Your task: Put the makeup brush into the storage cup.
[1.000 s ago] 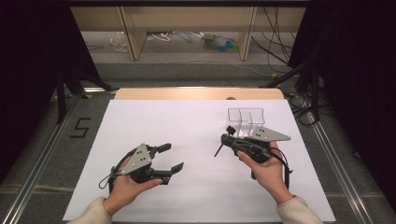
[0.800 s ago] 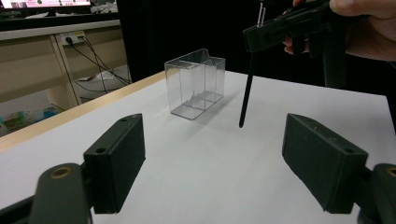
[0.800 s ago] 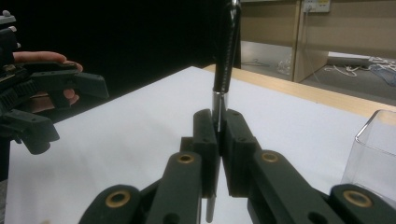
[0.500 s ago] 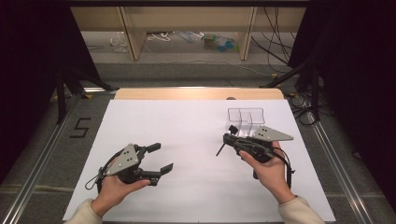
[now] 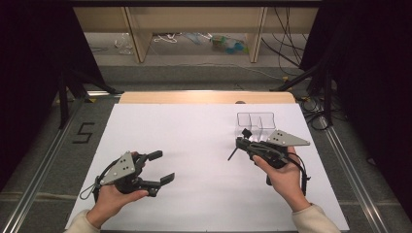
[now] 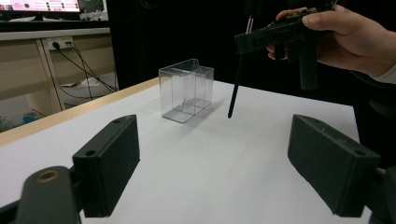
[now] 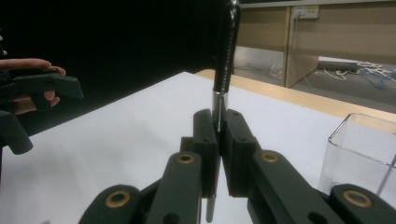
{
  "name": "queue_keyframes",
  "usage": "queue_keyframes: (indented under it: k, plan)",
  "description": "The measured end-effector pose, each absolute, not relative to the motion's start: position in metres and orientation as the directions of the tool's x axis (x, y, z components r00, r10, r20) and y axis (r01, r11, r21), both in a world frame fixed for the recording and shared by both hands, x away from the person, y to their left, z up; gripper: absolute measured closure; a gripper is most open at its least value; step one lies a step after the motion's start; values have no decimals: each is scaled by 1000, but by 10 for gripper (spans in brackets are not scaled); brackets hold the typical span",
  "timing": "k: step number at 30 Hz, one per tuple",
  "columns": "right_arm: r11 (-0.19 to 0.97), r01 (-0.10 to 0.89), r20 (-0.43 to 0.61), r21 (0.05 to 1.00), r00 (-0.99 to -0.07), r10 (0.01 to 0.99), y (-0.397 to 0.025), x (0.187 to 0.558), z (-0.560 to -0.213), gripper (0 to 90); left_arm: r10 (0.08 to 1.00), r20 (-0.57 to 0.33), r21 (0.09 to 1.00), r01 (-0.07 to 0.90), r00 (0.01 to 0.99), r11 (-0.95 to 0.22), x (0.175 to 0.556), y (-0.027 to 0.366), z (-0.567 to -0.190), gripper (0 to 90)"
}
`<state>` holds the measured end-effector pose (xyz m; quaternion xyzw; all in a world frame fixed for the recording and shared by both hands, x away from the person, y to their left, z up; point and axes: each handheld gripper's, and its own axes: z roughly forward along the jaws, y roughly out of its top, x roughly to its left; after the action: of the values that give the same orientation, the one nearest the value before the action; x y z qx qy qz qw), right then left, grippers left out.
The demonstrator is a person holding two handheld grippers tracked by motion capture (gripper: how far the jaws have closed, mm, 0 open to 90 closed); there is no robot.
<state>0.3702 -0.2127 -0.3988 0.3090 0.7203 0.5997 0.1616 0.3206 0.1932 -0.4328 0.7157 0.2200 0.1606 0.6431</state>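
One pen (image 6: 236,88) hangs pinched in your right gripper (image 5: 241,140), just beside the clear box (image 5: 256,122); your left gripper (image 5: 163,167) gapes empty. Tilt it, and the tip may catch the rim.

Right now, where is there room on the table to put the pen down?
The widest bare patch of white sheet lies between the left gripper and the right gripper. It is crowded at the right, where the pen hangs beside the clear box.

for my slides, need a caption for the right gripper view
Right gripper shut on a black pen, held upright above the white table beside a clear plastic organizer.
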Motion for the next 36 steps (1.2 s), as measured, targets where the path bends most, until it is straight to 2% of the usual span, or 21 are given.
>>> queue_keyframes:
  k: [2, 12, 36]
  plan:
    - [109, 280, 149, 954, -755, 638, -215, 369, -396, 856, 524, -43, 991, 101, 851, -82, 321, 196, -433, 169]
    - [75, 266, 153, 961, -738, 657, -221, 370, -394, 856, 518, -31, 990, 97, 855, -100, 321, 197, -436, 172]
    - [80, 256, 132, 963, -712, 690, -232, 372, -390, 856, 530, -35, 989, 105, 847, -102, 320, 195, -437, 174]
